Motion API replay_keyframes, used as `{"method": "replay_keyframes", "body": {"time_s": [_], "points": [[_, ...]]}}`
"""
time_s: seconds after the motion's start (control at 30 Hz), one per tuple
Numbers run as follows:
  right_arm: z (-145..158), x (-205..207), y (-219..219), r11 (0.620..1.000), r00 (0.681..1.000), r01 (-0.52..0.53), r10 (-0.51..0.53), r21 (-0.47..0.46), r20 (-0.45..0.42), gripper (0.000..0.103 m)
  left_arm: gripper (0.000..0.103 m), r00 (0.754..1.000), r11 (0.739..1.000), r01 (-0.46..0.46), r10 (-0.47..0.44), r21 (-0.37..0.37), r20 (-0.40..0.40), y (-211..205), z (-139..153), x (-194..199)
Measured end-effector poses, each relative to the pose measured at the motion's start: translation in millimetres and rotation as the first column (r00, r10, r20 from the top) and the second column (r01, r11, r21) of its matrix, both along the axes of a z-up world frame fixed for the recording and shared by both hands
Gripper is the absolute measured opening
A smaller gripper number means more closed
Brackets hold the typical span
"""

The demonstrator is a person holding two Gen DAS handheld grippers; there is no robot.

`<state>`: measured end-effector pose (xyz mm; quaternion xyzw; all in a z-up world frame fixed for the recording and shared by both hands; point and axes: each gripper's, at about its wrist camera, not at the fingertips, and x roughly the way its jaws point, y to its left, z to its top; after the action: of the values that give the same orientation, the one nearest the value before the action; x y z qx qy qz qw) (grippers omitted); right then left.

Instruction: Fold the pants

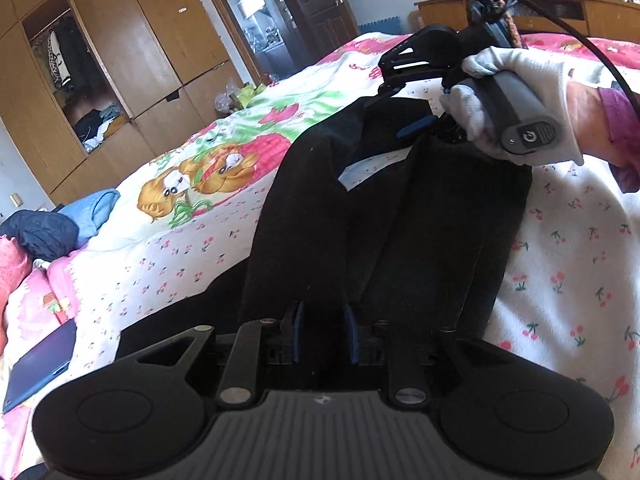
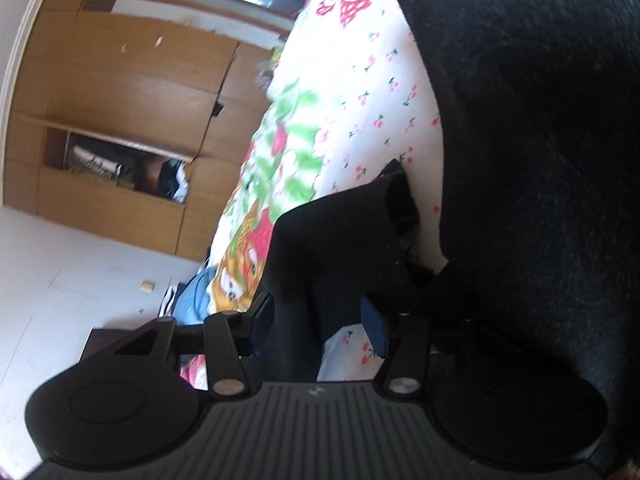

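Note:
Black pants (image 1: 400, 208) lie on the bed, folded lengthwise into long strips running away from my left gripper. My left gripper (image 1: 324, 328) is shut on the near end of the pants, blue pads pressed on the cloth. My right gripper (image 1: 416, 120), held by a white-gloved hand (image 1: 528, 92), sits at the far end of the pants. In the right wrist view my right gripper (image 2: 320, 320) has its jaws spread apart with a fold of the black pants (image 2: 340, 232) between the pads; a large mass of pants fills the right side (image 2: 540, 160).
The bed sheet (image 1: 180, 248) is white with cherries and cartoon prints. Dark and blue clothes (image 1: 52, 224) lie piled at the bed's left end. A wooden wardrobe (image 1: 120, 60) stands beyond, an open doorway (image 1: 256, 24) behind, and a wooden desk (image 1: 560, 12) at the far right.

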<state>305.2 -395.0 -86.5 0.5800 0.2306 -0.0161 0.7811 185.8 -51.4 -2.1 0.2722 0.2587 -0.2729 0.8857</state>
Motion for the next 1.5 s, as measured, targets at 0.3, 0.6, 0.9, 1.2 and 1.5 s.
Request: {"method": "replay_keyframes", "body": {"time_s": [0.3,0.6,0.9,1.2,1.5], "points": [[4,20,-12,0.999,0.999,0.036,-0.037,-0.026,-0.028,0.067,0.039,1.0,0.998,-0.009,0.008,-0.059,-0.017,7,-4,3],[14,50,-3,0.989,0.984,0.041,-0.065,-0.139,-0.167,0.041,0.037,1.0,0.998,-0.003,0.001,-0.068,-0.025,5,-5,8],[69,-16,-31,0.988,0.998,0.045,-0.037,-0.148,0.057,0.003,0.025,1.0,0.995,-0.021,0.023,-0.1,0.016,17,20,1],[107,-105,-60,0.88,1.0,0.009,-0.022,-0.475,-0.022,0.012,0.027,0.998,0.997,0.062,-0.061,-0.045,0.009,-5,22,-25],[59,-142,-86,0.959,0.999,0.046,-0.044,-0.278,0.014,0.046,0.057,0.978,0.976,0.2,-0.204,0.09,0.04,-48,2,-61]]}}
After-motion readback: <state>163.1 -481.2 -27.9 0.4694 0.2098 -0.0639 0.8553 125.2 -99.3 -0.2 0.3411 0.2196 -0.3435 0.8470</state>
